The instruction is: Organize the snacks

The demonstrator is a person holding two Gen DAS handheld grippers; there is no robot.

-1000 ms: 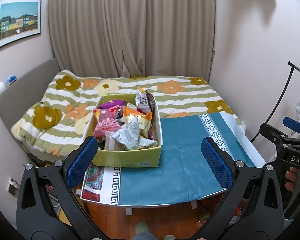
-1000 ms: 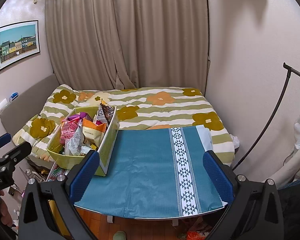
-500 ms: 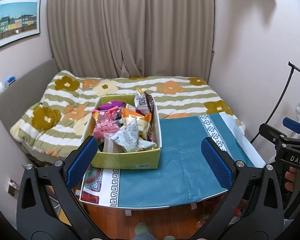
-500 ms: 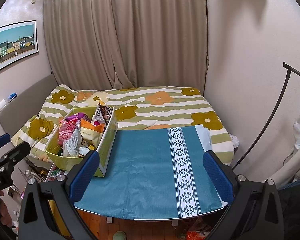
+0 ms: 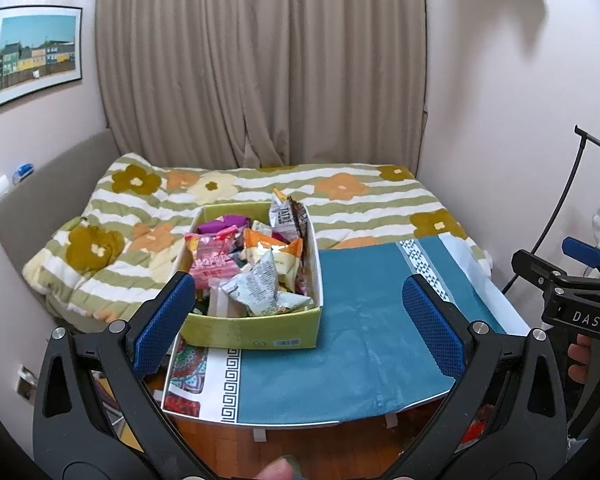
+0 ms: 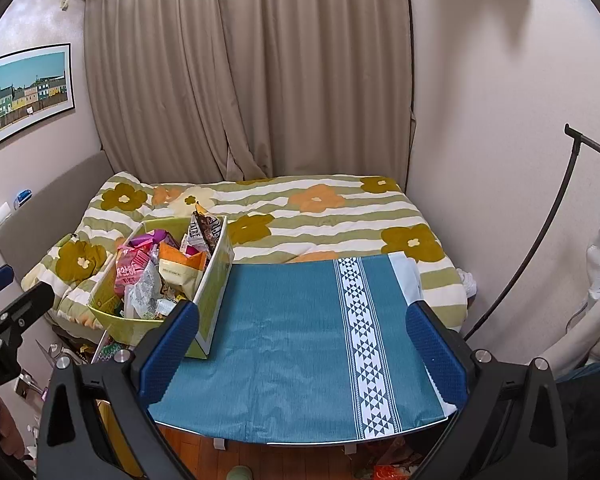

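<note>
A yellow-green cardboard box (image 5: 256, 332) (image 6: 216, 280) stands on the left part of a small table under a teal cloth (image 5: 364, 320) (image 6: 300, 320). It is heaped with snack packets: a pink one (image 5: 212, 268), an orange one (image 5: 272, 248), a silver crumpled one (image 5: 260, 288) and a tall white-and-brown bag (image 5: 288, 216) (image 6: 204, 232). My left gripper (image 5: 300, 320) is open, well short of the box, with nothing between its blue pads. My right gripper (image 6: 304, 348) is open and empty above the bare teal cloth.
A bed with a striped flower quilt (image 5: 340, 196) lies behind the table, with curtains (image 5: 260, 64) beyond. A black stand pole (image 6: 540, 248) leans at the right wall. Wooden floor (image 5: 260, 448) and clutter show under the table. The other gripper (image 5: 572, 304) shows at the right edge.
Both views have shifted slightly closer to the table and box. Both grippers stay open and empty.
</note>
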